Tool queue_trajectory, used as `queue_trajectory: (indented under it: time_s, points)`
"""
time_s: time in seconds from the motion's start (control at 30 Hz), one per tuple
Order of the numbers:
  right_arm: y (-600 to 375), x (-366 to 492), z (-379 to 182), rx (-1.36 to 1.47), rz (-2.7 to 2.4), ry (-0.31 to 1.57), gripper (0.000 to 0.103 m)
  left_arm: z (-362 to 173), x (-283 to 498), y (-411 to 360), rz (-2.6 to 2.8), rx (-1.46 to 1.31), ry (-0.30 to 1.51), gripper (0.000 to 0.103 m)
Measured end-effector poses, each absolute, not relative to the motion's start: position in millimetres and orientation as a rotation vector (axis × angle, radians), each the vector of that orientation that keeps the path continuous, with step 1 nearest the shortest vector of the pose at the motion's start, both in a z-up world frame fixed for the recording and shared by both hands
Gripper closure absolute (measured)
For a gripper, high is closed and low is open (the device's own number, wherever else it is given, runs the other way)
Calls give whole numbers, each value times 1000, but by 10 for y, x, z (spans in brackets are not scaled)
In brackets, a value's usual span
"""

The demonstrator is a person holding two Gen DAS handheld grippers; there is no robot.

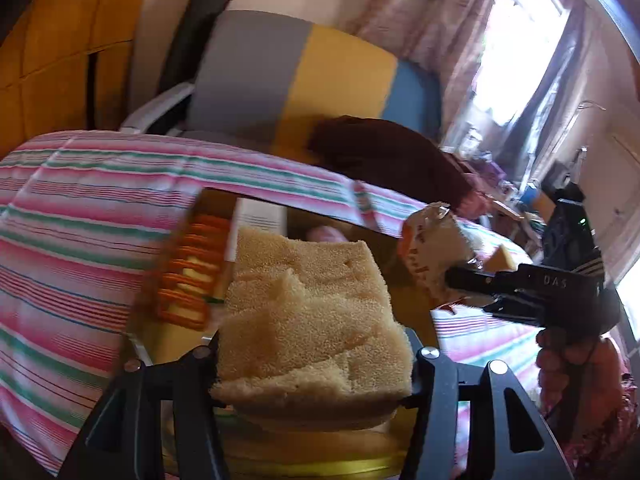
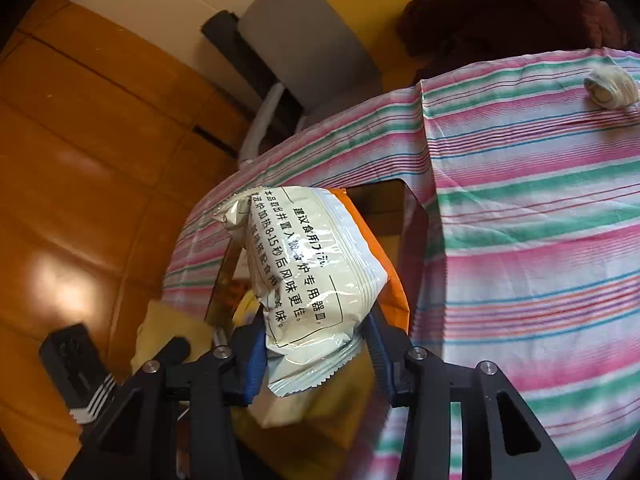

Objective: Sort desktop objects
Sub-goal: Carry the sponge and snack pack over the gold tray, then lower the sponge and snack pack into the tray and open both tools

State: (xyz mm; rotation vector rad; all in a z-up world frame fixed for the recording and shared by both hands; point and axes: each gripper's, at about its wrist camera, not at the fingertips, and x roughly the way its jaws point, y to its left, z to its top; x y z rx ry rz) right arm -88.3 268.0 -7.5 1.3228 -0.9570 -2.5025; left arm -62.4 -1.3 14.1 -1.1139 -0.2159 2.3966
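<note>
In the left wrist view, the left gripper sits at six o'clock with its fingers partly apart and pressed on both sides of a tan sponge, which fills the centre of the frame and is carried clear of the striped cloth; beyond it, toward eleven o'clock, an open box holds an orange-edged item I cannot identify through the blur, and the sponge seems held above the box so that it can be dropped in; at three o'clock the right gripper, borne by a hand, grips a crinkled snack packet near the same box. In the right wrist view, the right gripper at six o'clock has its blue-padded fingers narrowly parted and clamped on the lower end of the snack packet, a white wrapper with printed text that stands up toward twelve o'clock; just behind it lies the dark opening of the box, probably the sorting destination; at two o'clock a small white wrapped bundle rests on the striped cloth, well apart and apparently not yet sorted.
</note>
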Motion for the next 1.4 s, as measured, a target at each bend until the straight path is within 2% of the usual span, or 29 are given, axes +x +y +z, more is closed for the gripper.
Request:
queue_trajectory:
  time_s: [0.13,0.2,0.27,0.43,0.5,0.57,0.6,0.83,0.97,1.07,1.2,1.27,1.33,1.4]
  points:
    - [2559,-1098,-139,1364,-2657,-877,53,-57,-839,-179,2441,-1227,-189,37]
    - [2504,-1115,-126,1343,-2669,-861,48,-188,-941,-247,2445,-1331,-187,36]
    - [2435,-1086,-78,1326,-2700,-810,37,-239,-961,-315,2444,-1351,-226,35]
    - [2414,-1013,7,1279,-2730,-733,37,-228,-911,-475,2482,-1302,-320,34]
    - [2398,-1005,31,1265,-2732,-705,43,-195,-874,-504,2502,-1272,-342,34]
    - [2337,-997,63,1263,-2725,-613,64,-161,-851,-542,2530,-1240,-355,34]
    - [2311,-1007,71,1266,-2735,-574,66,-154,-843,-564,2544,-1226,-354,34]
    - [2295,-1185,48,1265,-2779,-530,66,-155,-861,-666,2594,-1226,-388,35]
    - [2289,-1464,2,1331,-2816,-445,66,-98,-862,-702,2617,-1193,-380,35]
    - [2260,-1604,-80,1381,-2778,-420,69,-122,-890,-646,2564,-1201,-375,35]
    - [2101,-1600,-133,1412,-2740,-290,68,-154,-960,-489,2467,-1179,-377,35]
    - [2098,-1599,-196,1459,-2643,-354,67,-175,-1033,-416,2408,-1168,-389,35]
    - [2177,-1565,-251,1471,-2587,-504,68,-171,-1074,-375,2394,-1176,-395,35]
    - [2216,-1481,-184,1395,-2634,-492,68,-107,-1051,-414,2456,-1151,-403,35]
